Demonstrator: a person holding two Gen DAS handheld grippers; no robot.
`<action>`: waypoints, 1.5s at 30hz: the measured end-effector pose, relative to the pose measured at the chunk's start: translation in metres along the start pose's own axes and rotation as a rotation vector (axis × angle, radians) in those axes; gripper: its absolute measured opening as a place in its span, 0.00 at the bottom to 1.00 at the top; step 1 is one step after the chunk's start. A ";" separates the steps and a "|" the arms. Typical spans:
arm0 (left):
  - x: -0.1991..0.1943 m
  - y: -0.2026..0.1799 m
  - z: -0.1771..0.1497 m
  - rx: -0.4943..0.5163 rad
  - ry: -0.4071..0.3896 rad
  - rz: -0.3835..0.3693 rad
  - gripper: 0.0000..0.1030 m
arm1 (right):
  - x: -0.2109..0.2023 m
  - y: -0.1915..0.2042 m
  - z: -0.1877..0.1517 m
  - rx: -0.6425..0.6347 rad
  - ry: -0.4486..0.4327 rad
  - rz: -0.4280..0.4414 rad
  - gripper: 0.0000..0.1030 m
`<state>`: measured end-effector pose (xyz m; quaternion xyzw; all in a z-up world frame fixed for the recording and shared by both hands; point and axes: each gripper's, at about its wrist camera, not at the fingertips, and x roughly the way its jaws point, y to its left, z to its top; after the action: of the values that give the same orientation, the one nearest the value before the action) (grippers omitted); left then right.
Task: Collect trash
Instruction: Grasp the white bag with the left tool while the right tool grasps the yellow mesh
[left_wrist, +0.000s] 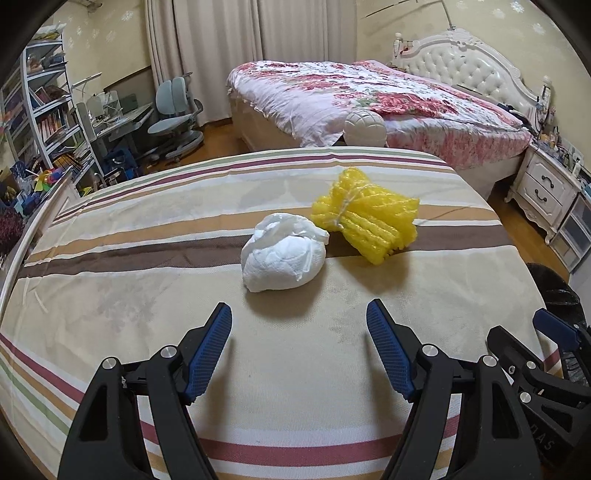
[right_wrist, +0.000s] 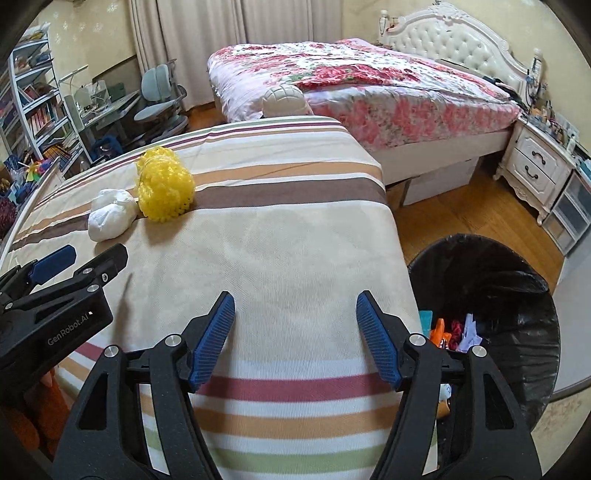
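Where it rests on cloth | white wad (left_wrist: 284, 256) | crumpled, rounded

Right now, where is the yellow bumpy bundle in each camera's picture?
Left wrist view: the yellow bundle lies right of center on the striped cloth, beside the white wad.
Right wrist view: the yellow bundle is upper left, again next to the white wad.
Shared landmark: the floral bed behind.
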<state>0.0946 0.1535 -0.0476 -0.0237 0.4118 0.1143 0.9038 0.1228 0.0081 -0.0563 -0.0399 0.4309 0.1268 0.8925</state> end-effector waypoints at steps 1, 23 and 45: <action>0.002 0.002 0.001 -0.005 0.003 -0.002 0.71 | 0.001 0.001 0.001 -0.002 0.002 -0.003 0.67; 0.016 0.020 0.018 0.028 -0.005 -0.048 0.43 | 0.017 0.040 0.018 -0.079 0.011 0.008 0.69; 0.013 0.085 0.010 -0.075 0.007 -0.004 0.43 | 0.051 0.101 0.059 -0.150 0.007 0.039 0.70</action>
<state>0.0911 0.2404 -0.0468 -0.0589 0.4104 0.1276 0.9010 0.1716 0.1260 -0.0558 -0.0986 0.4243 0.1758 0.8828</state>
